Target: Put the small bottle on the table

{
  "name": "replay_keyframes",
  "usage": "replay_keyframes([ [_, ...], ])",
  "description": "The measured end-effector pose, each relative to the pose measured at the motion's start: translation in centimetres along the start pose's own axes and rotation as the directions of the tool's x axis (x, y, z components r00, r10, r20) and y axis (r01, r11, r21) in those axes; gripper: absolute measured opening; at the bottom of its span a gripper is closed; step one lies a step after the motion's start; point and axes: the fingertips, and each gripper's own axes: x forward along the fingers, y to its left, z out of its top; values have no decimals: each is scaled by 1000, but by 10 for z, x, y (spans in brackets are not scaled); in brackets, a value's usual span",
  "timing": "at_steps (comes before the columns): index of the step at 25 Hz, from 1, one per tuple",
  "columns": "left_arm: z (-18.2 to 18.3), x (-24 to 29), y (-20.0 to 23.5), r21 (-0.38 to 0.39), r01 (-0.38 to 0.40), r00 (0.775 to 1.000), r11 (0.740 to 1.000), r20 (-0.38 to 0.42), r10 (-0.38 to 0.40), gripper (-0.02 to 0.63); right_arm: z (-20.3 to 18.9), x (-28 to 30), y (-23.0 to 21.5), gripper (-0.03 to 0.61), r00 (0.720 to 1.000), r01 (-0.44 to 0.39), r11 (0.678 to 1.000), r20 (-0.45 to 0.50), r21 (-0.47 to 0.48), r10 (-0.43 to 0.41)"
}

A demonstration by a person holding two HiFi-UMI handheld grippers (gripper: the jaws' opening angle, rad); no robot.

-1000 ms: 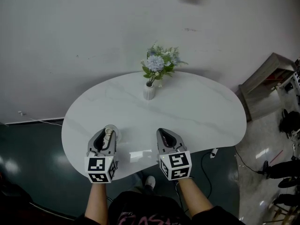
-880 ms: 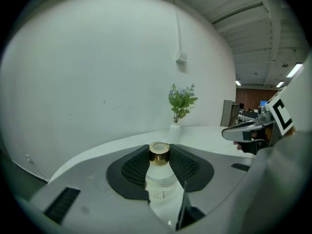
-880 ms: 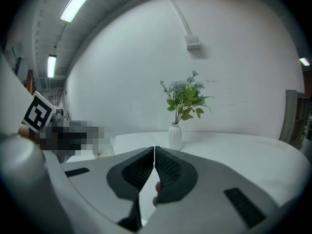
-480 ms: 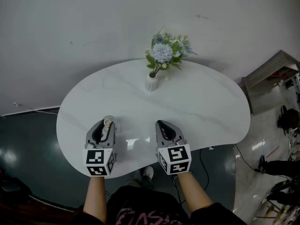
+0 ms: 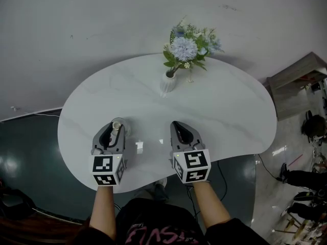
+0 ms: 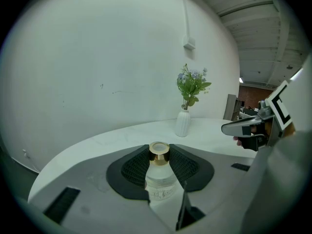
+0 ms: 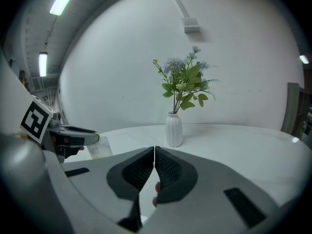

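A small clear glass bottle (image 6: pixel 159 175) with a gold cap sits between the black pads of my left gripper (image 6: pixel 159 165), which is shut on it. In the head view the bottle (image 5: pixel 117 126) shows at the tip of the left gripper (image 5: pixel 114 131), over the front left part of the white marble table (image 5: pixel 225 111). From the right gripper view the bottle (image 7: pixel 100 147) appears under the left gripper's jaws. My right gripper (image 5: pixel 179 129) hovers over the table's front middle, shut with nothing between its pads (image 7: pixel 168 168).
A white ribbed vase (image 5: pixel 168 82) with blue and green flowers stands at the table's far middle, against the white wall. A wooden shelf unit (image 5: pixel 299 75) and dark clutter stand on the floor to the right. The table's front edge lies under my wrists.
The view has shifted, so the table and vase sit higher in the frame. Both grippers have edged slightly forward over the table. The left gripper still holds the bottle.
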Motion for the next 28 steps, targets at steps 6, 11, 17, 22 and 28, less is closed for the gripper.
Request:
replay_keyframes([
  [6,-8,6,8,-4,-5,1000,1000,-19,5,129,0,11,-1,67,1000,-1,1000,-7,15,1],
  [11,-9,13,13,-7,-2,1000,1000,-24,2,130,-3,19,2,67,1000,-8,1000,-20,21,9],
  [17,-14,18,16,-12,10,1000,1000,-23,-11,130,-3,28,6,67,1000,-17,1000,-26,-6,16],
  [22,-14,20,16,3,30,999,1000,-11,-30,130,-5,32,8,67,999,-17,1000,-34,1,17],
  [28,-15,23,15,18,43,999,999,-9,-43,130,-9,36,13,67,999,-16,1000,-44,8,16],
])
